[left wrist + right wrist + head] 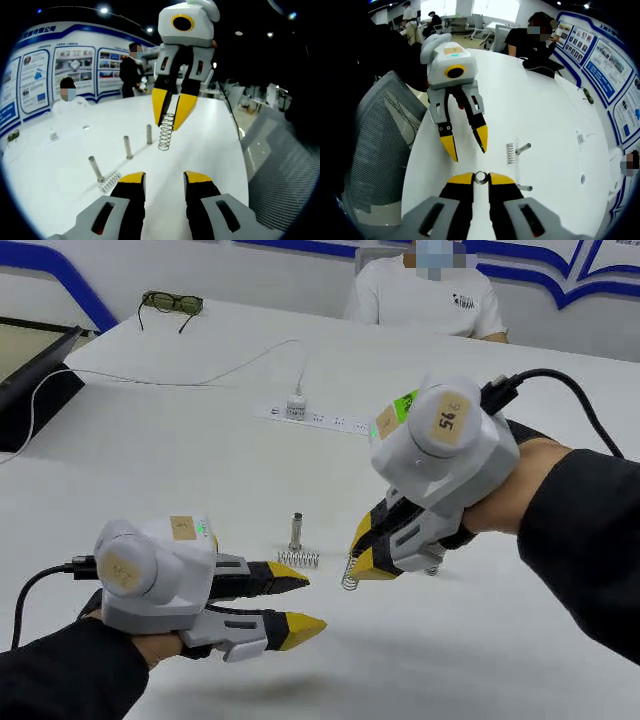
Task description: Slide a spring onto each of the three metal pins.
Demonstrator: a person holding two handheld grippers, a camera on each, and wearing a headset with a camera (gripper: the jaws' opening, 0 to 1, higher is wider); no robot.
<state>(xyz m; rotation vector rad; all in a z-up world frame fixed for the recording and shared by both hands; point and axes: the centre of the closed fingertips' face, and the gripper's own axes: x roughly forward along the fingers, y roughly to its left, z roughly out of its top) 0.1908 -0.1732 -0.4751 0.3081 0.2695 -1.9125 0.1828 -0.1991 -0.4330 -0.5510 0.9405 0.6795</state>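
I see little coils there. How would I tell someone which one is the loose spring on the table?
On the white table, find the short upright metal pin just ahead of the left gripper. The spring lies flat at that pin's foot. The other spring hangs in the air, pinched by the right gripper.

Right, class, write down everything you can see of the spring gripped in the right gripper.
The silvery coiled wire spring is a slim, open-wound helix that looks like bright steel. The right gripper pinches its upper end between yellow-tipped jaws, so most of its length hangs free below them, roughly upright, over the white table near the upright metal pins. In the right gripper view it appears end-on as a small circle. Whether its lower end touches the table cannot be told.
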